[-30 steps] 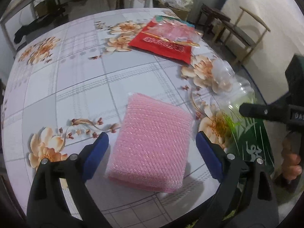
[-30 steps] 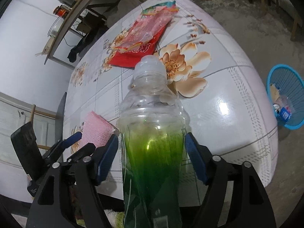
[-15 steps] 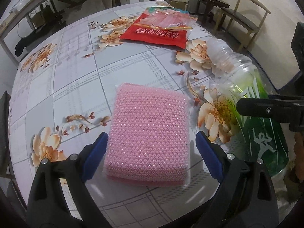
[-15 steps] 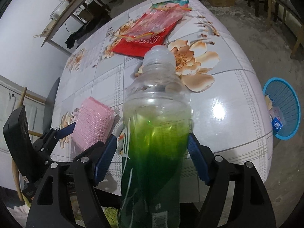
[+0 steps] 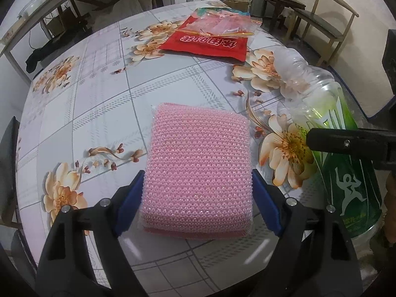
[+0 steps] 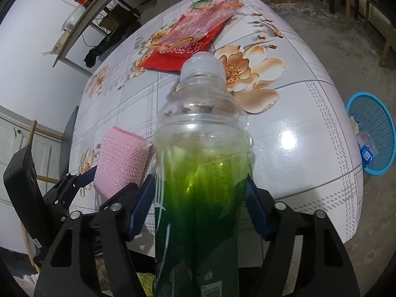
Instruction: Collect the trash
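- The room has white walls, a bare grey floor and a metal-framed shelf (image 6: 81, 22) with jars beyond the table's far-left edge; wooden chairs (image 5: 324, 24) stand past the far-right corner.
- The table (image 5: 99, 104) fills both views, covered in a glossy white-and-grey checked cloth printed with orange flowers, with lamp glare near its right edge.
- A blue basket (image 6: 373, 133) sits on the floor off the table's right edge, with a few scraps inside.
- A red packet (image 5: 210, 43) lies flat near the table's far edge, with a clear pink wrapper (image 5: 222, 23) on top of it.
- The bottle (image 6: 200, 153), clear with a green label, lies near the table's near-right edge; the right gripper (image 6: 198, 205) has just been closing, and its blue pads sit against the bottle's sides, clamped on it.
- The pink pad (image 5: 198, 170), a netted bundle in clear film, lies flat near the table's near edge, just left of the bottle; the left gripper (image 5: 198, 200) has just been closing and its pads now touch the pad's two sides.
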Available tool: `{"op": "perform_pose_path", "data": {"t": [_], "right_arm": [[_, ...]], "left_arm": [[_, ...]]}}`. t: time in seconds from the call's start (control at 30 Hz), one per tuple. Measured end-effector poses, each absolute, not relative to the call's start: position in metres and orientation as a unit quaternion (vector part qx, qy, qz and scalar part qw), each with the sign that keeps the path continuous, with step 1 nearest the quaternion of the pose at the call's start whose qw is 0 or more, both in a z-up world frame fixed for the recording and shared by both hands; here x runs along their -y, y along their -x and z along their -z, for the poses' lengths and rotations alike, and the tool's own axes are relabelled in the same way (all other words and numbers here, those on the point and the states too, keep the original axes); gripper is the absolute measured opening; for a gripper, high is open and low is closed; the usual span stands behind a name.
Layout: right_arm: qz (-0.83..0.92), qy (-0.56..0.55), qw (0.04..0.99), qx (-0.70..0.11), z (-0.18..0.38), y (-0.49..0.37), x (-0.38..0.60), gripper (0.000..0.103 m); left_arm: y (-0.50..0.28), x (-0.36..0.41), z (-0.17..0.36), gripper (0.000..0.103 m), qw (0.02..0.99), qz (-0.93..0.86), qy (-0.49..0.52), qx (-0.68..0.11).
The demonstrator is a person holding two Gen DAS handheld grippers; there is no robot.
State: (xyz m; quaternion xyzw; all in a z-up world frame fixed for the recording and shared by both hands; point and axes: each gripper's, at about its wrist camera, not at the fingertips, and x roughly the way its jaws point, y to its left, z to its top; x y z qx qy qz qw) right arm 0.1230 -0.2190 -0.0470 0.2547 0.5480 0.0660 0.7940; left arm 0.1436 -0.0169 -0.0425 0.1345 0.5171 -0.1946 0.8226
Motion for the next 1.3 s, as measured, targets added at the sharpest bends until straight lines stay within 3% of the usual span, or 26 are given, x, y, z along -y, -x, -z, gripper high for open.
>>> {"op": "perform_pose_path", "data": {"t": [1.3], "right_arm": [[-0.066,-0.262,0.795,-0.543,0.0476,-0.1222,0.2262,0.063]], "left_arm": [[-0.1334,0.021,0.0403,0.077,0.828,0.194,-0.142,-0.507]]}}
